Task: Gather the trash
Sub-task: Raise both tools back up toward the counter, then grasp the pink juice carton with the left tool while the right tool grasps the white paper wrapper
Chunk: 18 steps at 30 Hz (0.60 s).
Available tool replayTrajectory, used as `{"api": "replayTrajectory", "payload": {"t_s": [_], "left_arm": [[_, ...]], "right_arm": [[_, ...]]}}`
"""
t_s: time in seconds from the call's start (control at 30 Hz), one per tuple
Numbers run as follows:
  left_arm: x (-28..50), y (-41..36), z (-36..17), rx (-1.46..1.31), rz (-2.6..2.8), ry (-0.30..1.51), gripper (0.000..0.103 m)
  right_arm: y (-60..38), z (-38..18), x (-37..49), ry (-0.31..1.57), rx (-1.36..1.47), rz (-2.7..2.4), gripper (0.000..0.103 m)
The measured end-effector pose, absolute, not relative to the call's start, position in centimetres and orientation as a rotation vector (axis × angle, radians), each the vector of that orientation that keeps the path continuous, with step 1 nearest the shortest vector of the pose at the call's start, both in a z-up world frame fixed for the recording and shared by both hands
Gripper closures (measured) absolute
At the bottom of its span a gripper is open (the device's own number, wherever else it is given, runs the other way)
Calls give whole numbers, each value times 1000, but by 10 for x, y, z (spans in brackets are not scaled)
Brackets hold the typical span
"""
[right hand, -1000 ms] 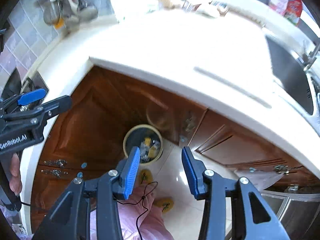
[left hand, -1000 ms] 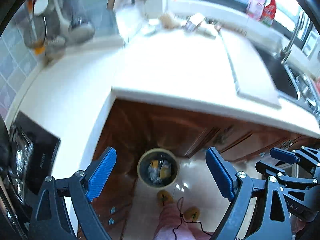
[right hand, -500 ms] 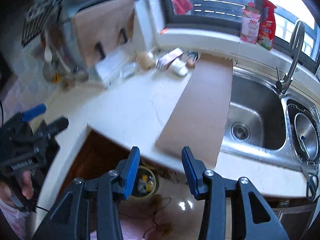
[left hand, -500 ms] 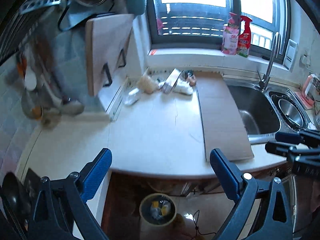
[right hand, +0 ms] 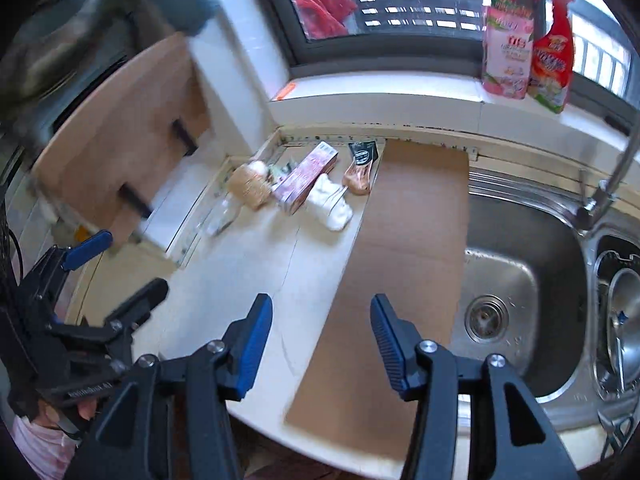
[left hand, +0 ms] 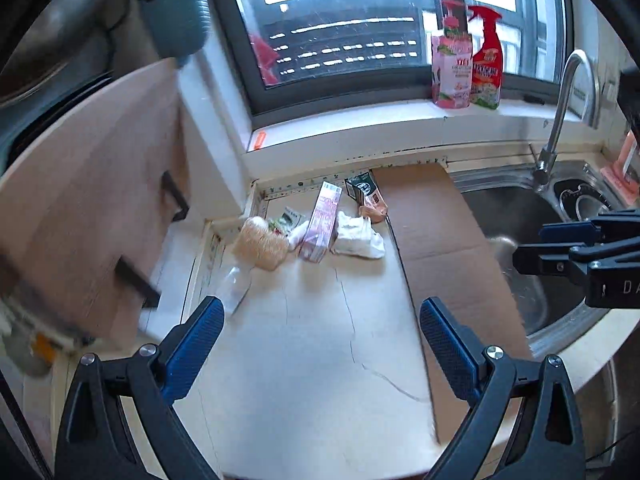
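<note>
Bench (left hand: 312,360): pale, cracked, a cardboard sheet (left hand: 436,240) laid beside the sink (right hand: 516,248).
Trash (left hand: 320,228): heaped at the far end against the sill.
Left tongs (left hand: 320,344): spread wide, nothing held.
Right tongs (right hand: 320,340): just widened, nothing between.

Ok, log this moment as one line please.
phase: approaching trash | left hand-held gripper: open, empty | right hand-held gripper: empty, jaws just opening | trash pile: at countertop back, untouched
</note>
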State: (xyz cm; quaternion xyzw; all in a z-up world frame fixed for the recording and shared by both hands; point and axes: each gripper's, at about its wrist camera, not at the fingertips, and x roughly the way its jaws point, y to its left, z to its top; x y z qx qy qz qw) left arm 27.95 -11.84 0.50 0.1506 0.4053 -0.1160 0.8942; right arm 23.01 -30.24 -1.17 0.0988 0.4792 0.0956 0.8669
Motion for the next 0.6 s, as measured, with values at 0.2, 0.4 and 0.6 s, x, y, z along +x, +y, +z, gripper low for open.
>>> {"api": "replayTrajectory", "payload": {"t_s": [0.2, 0.4, 0.6], "left_arm": [[375, -148, -42, 419, -277, 887, 6], [447, -158, -95, 380, -316, 1000, 13], [479, -153, -137, 341, -318, 1089, 28]], "right_arm": [[-316, -49, 316, 1063, 330, 206, 52], [-315, -95, 383, 1138, 439, 251, 51], [-307, -138, 429, 1209, 512, 264, 51]]}}
